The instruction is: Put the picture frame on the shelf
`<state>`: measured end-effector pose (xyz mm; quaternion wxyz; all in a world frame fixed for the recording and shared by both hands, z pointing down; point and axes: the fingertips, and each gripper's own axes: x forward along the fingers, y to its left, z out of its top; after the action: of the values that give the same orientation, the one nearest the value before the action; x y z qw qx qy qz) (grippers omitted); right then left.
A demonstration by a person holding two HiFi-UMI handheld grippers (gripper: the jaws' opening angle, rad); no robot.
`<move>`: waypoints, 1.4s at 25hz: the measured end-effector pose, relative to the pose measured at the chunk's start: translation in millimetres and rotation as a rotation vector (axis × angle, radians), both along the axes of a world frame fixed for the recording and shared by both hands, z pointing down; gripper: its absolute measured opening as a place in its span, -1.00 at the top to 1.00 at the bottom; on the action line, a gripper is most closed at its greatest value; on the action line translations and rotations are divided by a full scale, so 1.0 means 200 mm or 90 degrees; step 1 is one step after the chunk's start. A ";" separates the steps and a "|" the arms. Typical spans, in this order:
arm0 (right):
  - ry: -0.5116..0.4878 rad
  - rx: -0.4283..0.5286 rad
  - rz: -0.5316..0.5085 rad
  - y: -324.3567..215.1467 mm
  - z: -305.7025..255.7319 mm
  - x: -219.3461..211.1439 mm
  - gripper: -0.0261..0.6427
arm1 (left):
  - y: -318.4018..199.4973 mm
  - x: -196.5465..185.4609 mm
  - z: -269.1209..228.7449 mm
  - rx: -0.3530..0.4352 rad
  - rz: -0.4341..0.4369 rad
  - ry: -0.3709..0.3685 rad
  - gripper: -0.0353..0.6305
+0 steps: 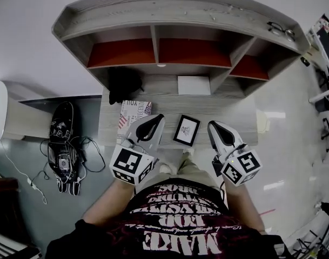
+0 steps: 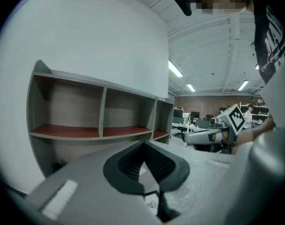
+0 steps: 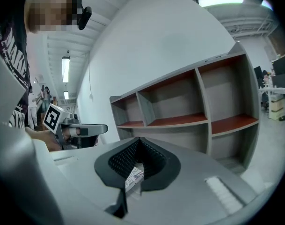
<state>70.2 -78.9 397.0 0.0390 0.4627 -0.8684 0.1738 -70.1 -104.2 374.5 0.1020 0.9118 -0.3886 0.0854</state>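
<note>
Jaws closed together and empty, left gripper (image 1: 156, 119) and right gripper (image 1: 213, 126) flank the picture frame (image 1: 186, 130) at nine and three o'clock, apparently readying its lift onto the shelf (image 1: 175, 7).

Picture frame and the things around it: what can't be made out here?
Picture frame: its drawing is too small in the head view; in the left gripper view the left claw covers nearly all of it.
Black lump under the shelf: too dark to identify, head view.

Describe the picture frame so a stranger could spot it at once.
Find the grey shelf unit with red boards. On the grey surface before it sits the picture frame: the only black-bordered white rectangle, right of the flag-print item.
</note>
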 end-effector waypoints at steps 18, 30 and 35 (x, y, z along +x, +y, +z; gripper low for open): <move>0.029 -0.119 0.047 -0.17 0.50 0.36 0.84 | -0.17 0.10 0.60 -0.154 -0.025 -0.027 0.89; 0.032 -0.212 0.037 -0.12 0.91 0.40 0.84 | -0.11 0.07 1.06 -0.259 -0.038 -0.075 0.89; 0.032 -0.259 0.030 -0.10 1.12 0.39 0.84 | -0.05 0.10 1.26 -0.313 -0.020 -0.074 0.89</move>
<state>148.5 -99.0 620.0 0.1493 0.4694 -0.8032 0.3350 -50.9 -113.4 627.4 0.2996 0.8467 -0.3758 0.2282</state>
